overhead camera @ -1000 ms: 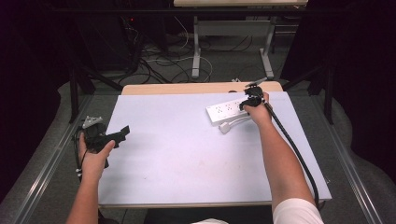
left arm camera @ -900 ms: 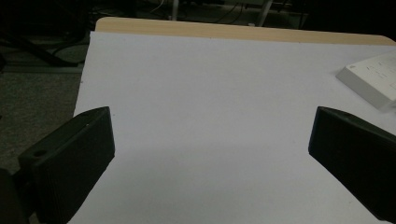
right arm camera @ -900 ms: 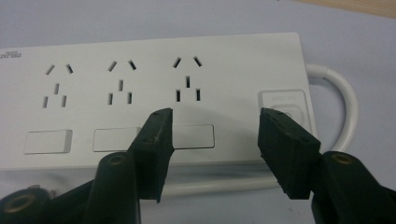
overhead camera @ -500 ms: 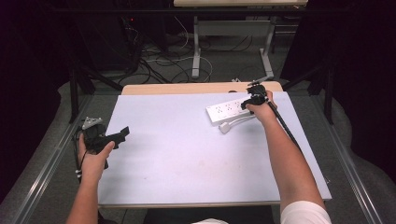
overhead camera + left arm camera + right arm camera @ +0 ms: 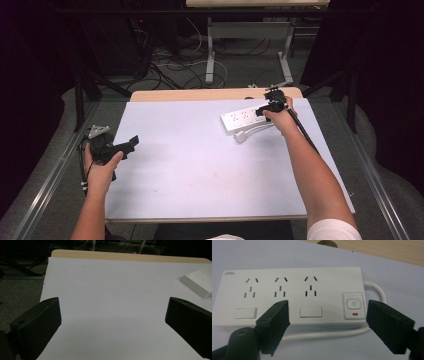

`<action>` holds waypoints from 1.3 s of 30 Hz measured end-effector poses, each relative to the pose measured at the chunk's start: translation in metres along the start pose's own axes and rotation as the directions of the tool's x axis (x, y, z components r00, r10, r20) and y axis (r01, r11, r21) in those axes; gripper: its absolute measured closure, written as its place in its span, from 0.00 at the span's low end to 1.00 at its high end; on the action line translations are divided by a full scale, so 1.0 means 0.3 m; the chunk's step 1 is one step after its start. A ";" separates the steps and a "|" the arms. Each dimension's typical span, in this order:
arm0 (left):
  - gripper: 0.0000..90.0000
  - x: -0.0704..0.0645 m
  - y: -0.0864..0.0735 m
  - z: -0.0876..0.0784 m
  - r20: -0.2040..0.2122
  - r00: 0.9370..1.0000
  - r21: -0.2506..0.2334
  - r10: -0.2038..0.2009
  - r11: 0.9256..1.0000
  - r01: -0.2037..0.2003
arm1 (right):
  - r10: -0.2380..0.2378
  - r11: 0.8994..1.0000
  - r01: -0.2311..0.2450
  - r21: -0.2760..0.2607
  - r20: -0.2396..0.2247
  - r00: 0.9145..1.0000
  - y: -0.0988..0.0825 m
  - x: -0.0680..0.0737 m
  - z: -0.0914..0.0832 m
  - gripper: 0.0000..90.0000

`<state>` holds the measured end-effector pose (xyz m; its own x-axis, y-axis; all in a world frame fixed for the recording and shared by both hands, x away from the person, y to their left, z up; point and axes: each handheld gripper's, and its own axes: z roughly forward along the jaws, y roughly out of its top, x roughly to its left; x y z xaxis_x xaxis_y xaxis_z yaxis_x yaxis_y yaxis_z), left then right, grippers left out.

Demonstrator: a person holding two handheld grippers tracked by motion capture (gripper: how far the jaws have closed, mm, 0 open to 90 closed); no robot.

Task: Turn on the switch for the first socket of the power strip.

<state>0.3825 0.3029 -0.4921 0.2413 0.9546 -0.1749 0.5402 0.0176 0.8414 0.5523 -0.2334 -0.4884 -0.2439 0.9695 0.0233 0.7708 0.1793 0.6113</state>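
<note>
White plastic power strip [image 5: 246,119]: flat oblong, smooth, three socket sets, rocker switches, a round power button with a red mark. It lies at the far right of the pale matte tabletop [image 5: 200,175], long axis slanting from near-left to far-right, with its white cord [image 5: 322,335] looped along the near side. Right claw [image 5: 265,111] hovers over the button end, jaws just opened wider than in the earlier frame, nothing between them. Left claw [image 5: 131,145] is spread and idle at the left edge, unmoved.
</note>
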 end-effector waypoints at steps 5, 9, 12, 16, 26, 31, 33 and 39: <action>0.00 -0.001 0.000 0.001 0.002 1.000 0.003 0.002 1.000 -0.002 | -0.095 0.995 0.095 -0.010 -0.035 0.995 -0.003 0.022 -0.021 0.00; 0.00 -0.001 -0.001 0.001 0.006 1.000 -0.001 0.002 1.000 -0.002 | -0.096 0.995 0.095 -0.034 -0.035 0.995 -0.003 0.032 -0.033 0.00; 0.00 -0.003 0.000 0.000 0.008 1.000 0.002 0.002 1.000 -0.002 | -0.099 0.994 0.098 -0.040 -0.047 0.994 -0.004 0.042 -0.048 0.00; 0.00 -0.004 0.000 0.001 0.012 1.000 -0.003 0.006 1.000 -0.006 | -0.102 0.993 0.098 -0.062 -0.049 0.994 -0.003 0.051 -0.067 0.00; 0.00 -0.006 -0.001 -0.005 0.018 1.000 -0.018 0.016 1.000 -0.015 | -0.124 0.988 0.117 -0.103 -0.069 0.990 -0.005 0.066 -0.130 0.00; 0.00 -0.007 0.001 -0.010 0.017 1.000 -0.021 0.013 1.000 -0.013 | -0.154 0.983 0.145 -0.112 -0.076 0.985 -0.017 0.082 -0.170 0.00; 0.00 -0.010 0.001 -0.009 0.015 1.000 -0.022 0.015 1.000 -0.015 | -0.172 0.980 0.163 -0.117 -0.067 0.983 -0.025 0.092 -0.188 0.00; 0.00 -0.022 0.003 -0.009 0.018 1.000 -0.020 0.021 1.000 -0.020 | -0.214 0.971 0.204 -0.126 -0.072 0.974 -0.049 0.119 -0.247 0.00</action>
<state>0.3792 0.2976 -0.4888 0.2666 0.9493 -0.1664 0.5192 0.0040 0.8547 0.4887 -0.2136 -0.4380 -0.4448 0.8942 -0.0508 0.6243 0.3503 0.6983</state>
